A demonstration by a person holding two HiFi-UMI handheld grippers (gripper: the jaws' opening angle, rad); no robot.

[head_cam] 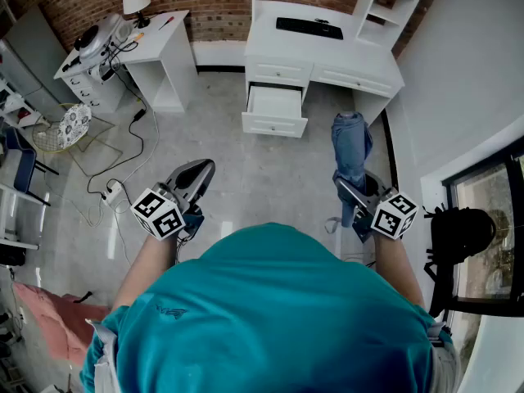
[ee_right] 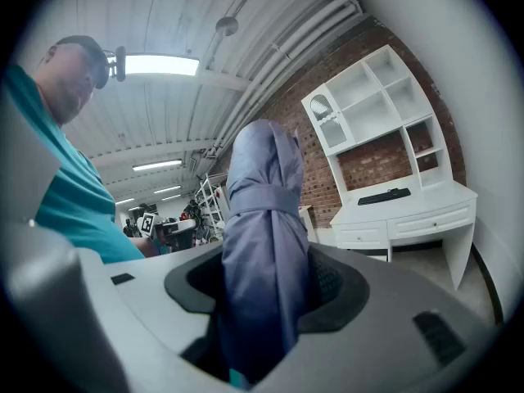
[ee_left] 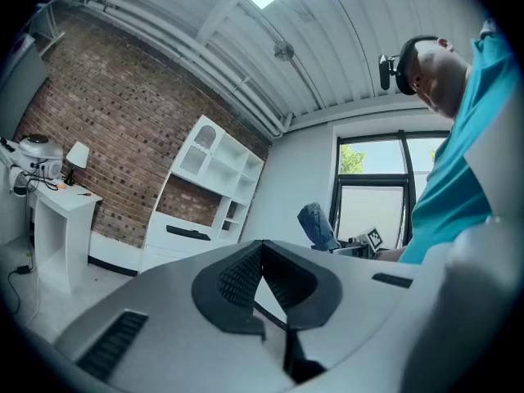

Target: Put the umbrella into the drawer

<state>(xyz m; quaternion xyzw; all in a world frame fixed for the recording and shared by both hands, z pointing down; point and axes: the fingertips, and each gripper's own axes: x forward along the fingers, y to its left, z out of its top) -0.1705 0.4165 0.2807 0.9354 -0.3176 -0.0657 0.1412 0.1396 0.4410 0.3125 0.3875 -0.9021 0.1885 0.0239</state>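
Right, your R gripper (ee_right: 266,262) is clamped on the folded blue umbrella (ee_right: 264,211). The pads press the cloth from both sides, and the umbrella sticks up out of the jaws w/ its strap wrapped round the upper part. In the head view it's at your right side, over the floor and well apart from the drawer (head_cam: 274,126). The drawer stands pulled out of the white desk (head_cam: 344,56), ahead of you and roughly btw the two grippers. Your L gripper (ee_left: 262,248) has its jaws pressed together at the tips w/ nothing btw them, and it's held about level at your left. A black keyboard (head_cam: 309,28) lies on the desk top, behind the drawer. A white side table (head_cam: 160,43) w/ a lamp (head_cam: 136,2) stands far left by the brick wall.
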